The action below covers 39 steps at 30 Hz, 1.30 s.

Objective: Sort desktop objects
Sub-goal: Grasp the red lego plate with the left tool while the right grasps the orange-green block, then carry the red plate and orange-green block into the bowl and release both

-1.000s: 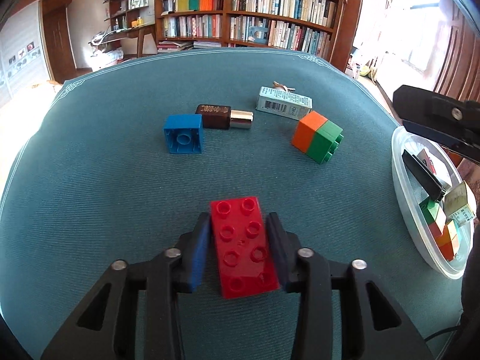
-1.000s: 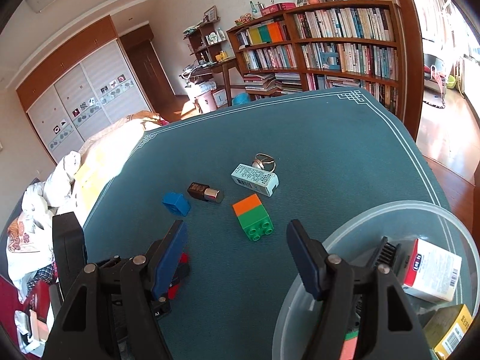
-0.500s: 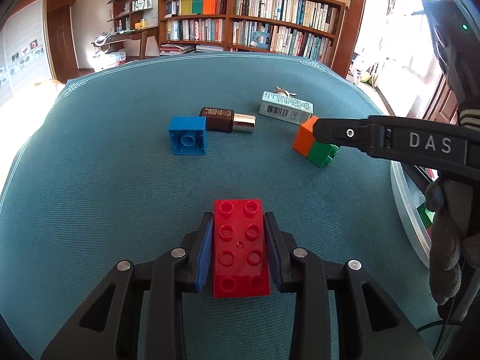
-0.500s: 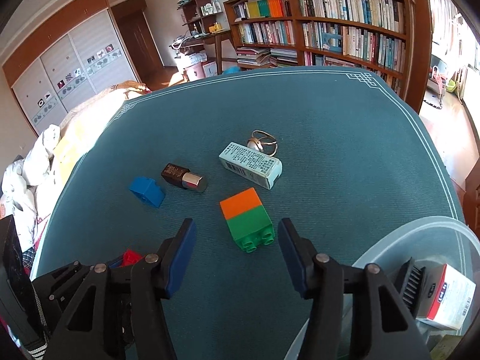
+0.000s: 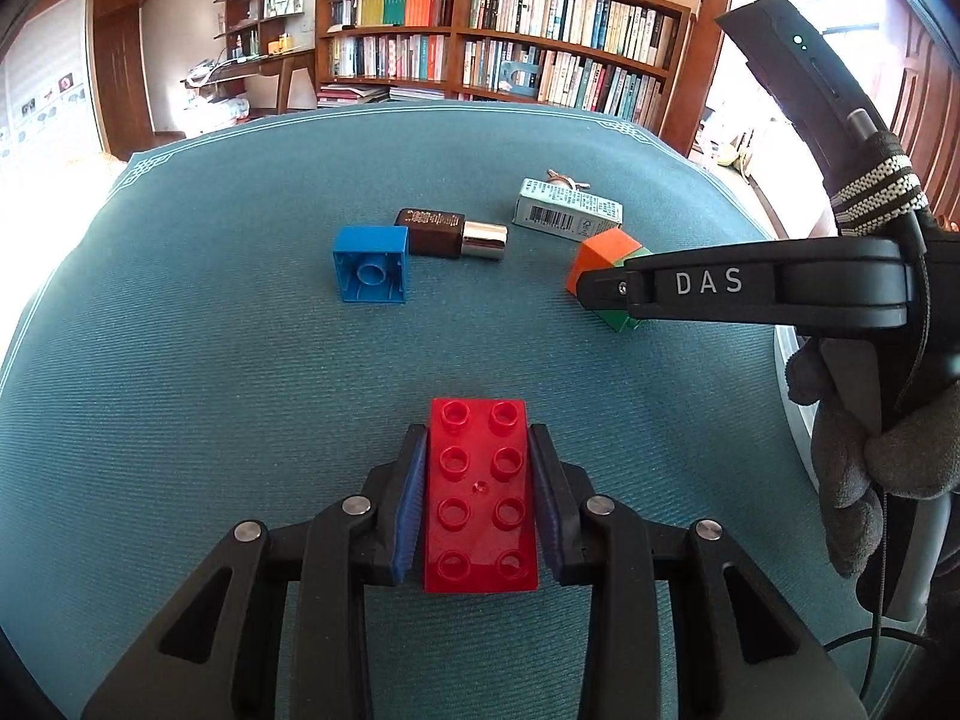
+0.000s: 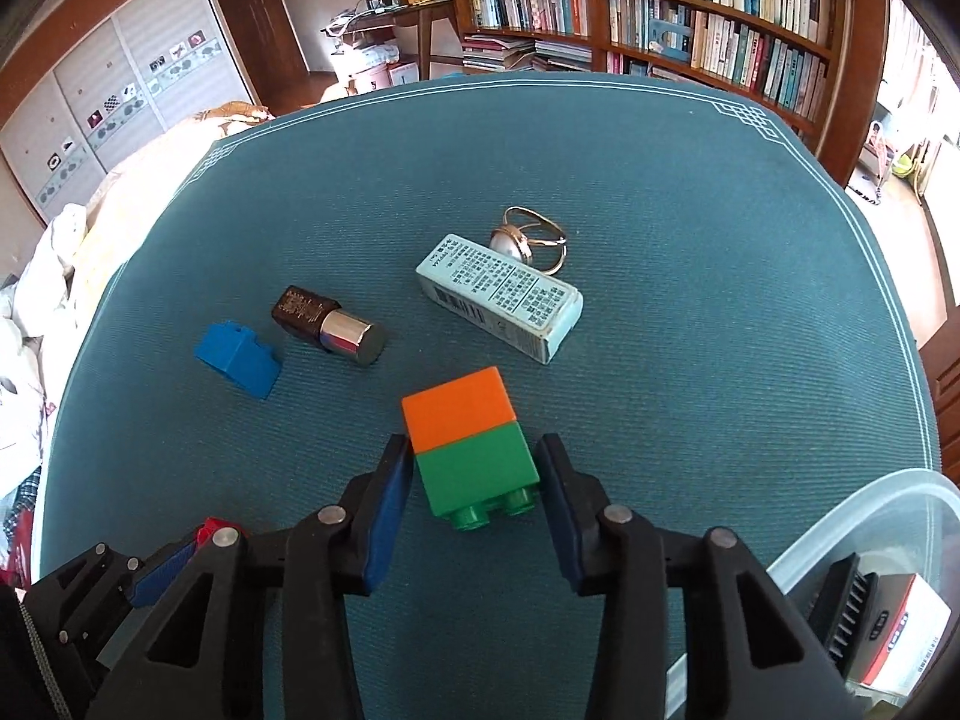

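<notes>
My left gripper is shut on a red two-by-four brick that lies on the teal cloth. My right gripper is open, its fingers on either side of the orange-and-green brick stack without touching it; the stack also shows in the left wrist view, partly hidden by the right gripper's arm. A blue brick, a brown bottle with a silver cap, a pale blue carton and a gold ring lie farther back.
A clear plastic tub with a black comb and a boxed item stands at the right of the table. The left gripper shows at the lower left of the right wrist view. Bookshelves stand behind the table.
My right gripper has moved from over the tub to the orange-and-green stack and now straddles it. My left gripper has closed onto the red brick and squared it up.
</notes>
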Available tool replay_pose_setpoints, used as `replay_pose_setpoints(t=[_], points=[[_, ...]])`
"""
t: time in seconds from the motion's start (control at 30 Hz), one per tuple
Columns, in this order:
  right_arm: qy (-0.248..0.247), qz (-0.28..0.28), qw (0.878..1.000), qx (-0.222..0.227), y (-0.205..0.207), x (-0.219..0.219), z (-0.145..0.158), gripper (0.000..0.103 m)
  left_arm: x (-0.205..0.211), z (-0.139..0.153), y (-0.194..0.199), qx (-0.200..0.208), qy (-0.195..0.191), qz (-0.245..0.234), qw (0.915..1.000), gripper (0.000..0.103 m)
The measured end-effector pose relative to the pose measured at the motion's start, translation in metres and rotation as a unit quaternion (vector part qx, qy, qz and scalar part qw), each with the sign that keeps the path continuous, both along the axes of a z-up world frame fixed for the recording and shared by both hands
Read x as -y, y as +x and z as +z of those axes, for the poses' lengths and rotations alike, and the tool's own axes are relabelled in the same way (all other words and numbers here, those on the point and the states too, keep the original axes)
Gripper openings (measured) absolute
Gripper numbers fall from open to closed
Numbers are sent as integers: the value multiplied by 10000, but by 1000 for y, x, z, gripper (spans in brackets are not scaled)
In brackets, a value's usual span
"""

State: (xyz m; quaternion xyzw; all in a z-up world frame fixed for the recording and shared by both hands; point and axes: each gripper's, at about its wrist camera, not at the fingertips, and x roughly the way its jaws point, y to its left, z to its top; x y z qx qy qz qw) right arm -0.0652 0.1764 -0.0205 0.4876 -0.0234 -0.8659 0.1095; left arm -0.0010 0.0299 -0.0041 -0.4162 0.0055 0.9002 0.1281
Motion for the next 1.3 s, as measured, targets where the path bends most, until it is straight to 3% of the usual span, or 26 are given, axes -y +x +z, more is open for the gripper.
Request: replay_pose_setpoints(t=[0.27, 0.7, 0.9, 1.3], points=[[-170, 22, 9998, -128, 9, -8, 3, 40, -1, 0, 0, -17, -32, -1, 10000, 35], [-1016, -184, 9927, -627, 43, -38, 26, 40, -3, 0, 2, -67, -165, -38, 9998, 35], [-1138, -198, 9895, -873, 58, -38, 40, 40, -6, 2, 6, -105, -119, -113, 9998, 34], [-1055, -618, 9845, -1256, 103, -94, 62, 40, -20, 13, 13, -225, -119, -256, 9993, 34]])
